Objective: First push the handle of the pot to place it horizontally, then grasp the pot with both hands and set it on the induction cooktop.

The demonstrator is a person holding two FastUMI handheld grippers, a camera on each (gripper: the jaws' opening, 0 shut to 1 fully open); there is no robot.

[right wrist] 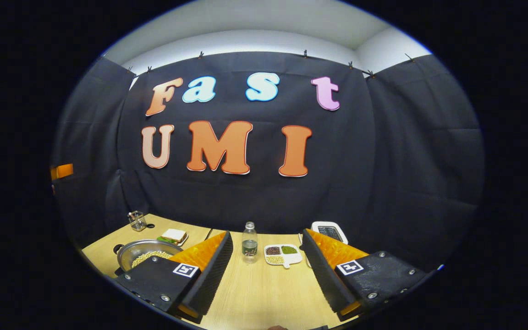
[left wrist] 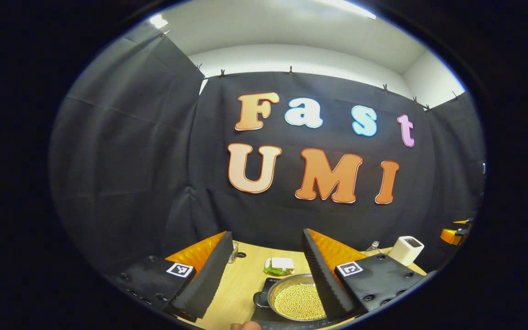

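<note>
A steel pot (left wrist: 297, 300) full of pale beans rests on the dark induction cooktop (left wrist: 264, 318) in the left gripper view, low and just right of centre. Its small dark handle (left wrist: 261, 299) points left. My left gripper (left wrist: 266, 234) is open above and short of the pot, and its right finger hides the pot's right side. In the right gripper view the pot (right wrist: 145, 253) lies at the far left, partly behind my right gripper's left finger. My right gripper (right wrist: 266, 233) is open over bare table with nothing between its fingers.
On the wooden table (right wrist: 259, 284) stand a water bottle (right wrist: 249, 240), a divided dish of beans (right wrist: 282, 254), a white device (right wrist: 330, 231), a sandwich on a green plate (left wrist: 280, 266) and a glass cup (right wrist: 138, 221). A fingertip (left wrist: 245, 326) shows at the bottom edge.
</note>
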